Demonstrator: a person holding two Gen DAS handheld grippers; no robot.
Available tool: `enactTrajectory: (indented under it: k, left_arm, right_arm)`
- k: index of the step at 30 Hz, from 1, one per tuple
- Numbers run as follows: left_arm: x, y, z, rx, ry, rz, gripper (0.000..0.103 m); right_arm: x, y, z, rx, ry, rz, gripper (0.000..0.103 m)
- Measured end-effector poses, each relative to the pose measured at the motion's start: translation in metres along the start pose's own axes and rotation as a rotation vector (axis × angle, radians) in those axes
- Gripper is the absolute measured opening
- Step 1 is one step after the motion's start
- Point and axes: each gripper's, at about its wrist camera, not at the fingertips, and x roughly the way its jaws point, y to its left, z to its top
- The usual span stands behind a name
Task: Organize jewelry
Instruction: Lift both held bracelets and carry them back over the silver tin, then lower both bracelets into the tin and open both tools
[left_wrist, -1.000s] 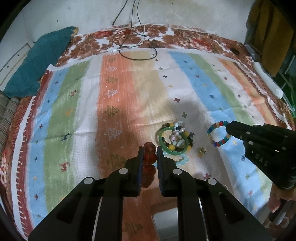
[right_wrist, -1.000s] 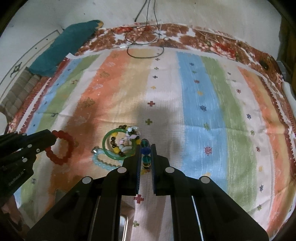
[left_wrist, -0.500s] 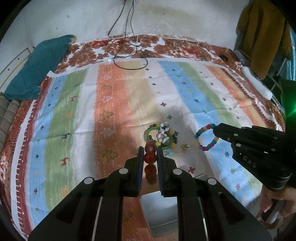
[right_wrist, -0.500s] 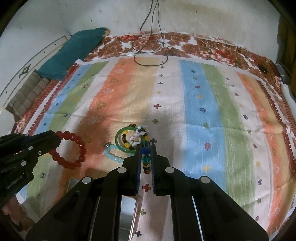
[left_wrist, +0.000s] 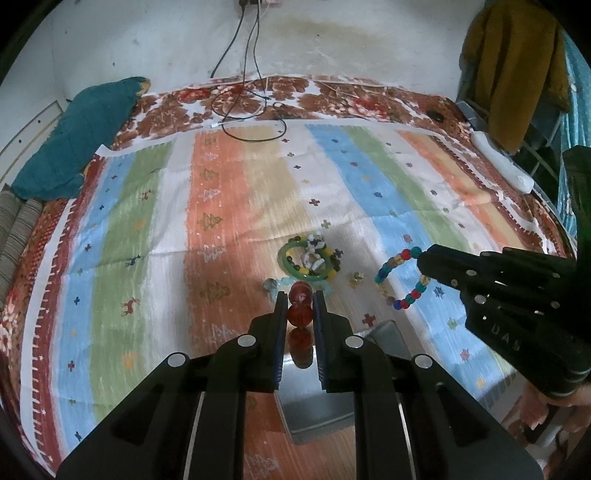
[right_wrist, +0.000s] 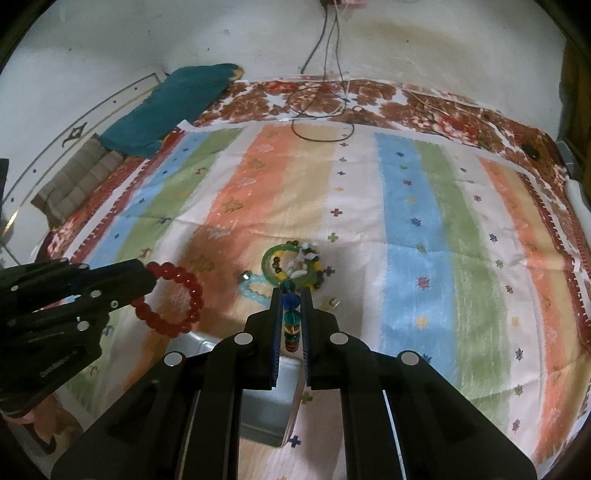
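Observation:
My left gripper (left_wrist: 300, 297) is shut on a red bead bracelet (left_wrist: 301, 314), held above the striped cloth; the bracelet also shows in the right wrist view (right_wrist: 173, 299). My right gripper (right_wrist: 290, 295) is shut on a multicoloured bead bracelet (right_wrist: 291, 314), which also shows in the left wrist view (left_wrist: 400, 277). A pile of jewelry with a green bangle (left_wrist: 306, 258) lies on the cloth just beyond both grippers, and shows in the right wrist view (right_wrist: 291, 264). A grey metal box (left_wrist: 317, 398) sits below the grippers, partly hidden; it also shows in the right wrist view (right_wrist: 266, 406).
A pale blue bead bracelet (right_wrist: 255, 293) and a small gold piece (left_wrist: 356, 277) lie beside the pile. A teal pillow (left_wrist: 81, 133) lies far left. Black cables (left_wrist: 251, 107) run down the wall onto the bed. A white power strip (left_wrist: 502, 166) lies at the right edge.
Both grippers have risen and pulled back with their bracelets. The jewelry pile now looks smaller and farther off, and the grey box has come into view beneath the fingers.

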Motion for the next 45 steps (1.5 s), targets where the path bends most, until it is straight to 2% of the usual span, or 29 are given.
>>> enactTrajectory:
  k: [31, 41, 42, 43, 45]
  left_arm:
    - [-0.037, -0.011, -0.04, 0.013, -0.051, -0.022, 0.013]
    - [-0.035, -0.013, -0.042, 0.005, -0.021, -0.041, 0.015]
    - [-0.035, -0.012, -0.041, -0.007, -0.026, -0.027, 0.018]
    - [-0.036, -0.009, -0.04, -0.02, -0.032, -0.01, 0.027]
    - [-0.037, -0.003, -0.038, -0.04, -0.039, 0.009, 0.03]
  right_arm:
    - [-0.032, 0.024, -0.038, -0.027, -0.02, 0.061, 0.01]
    - [-0.027, 0.023, -0.038, -0.01, 0.006, 0.069, 0.011]
    - [-0.025, 0.022, -0.038, -0.003, 0.012, 0.064, 0.013]
    - [-0.024, 0.02, -0.038, 0.007, 0.019, 0.052, 0.023]
    - [-0.022, 0.017, -0.037, 0.02, 0.024, 0.029, 0.034]
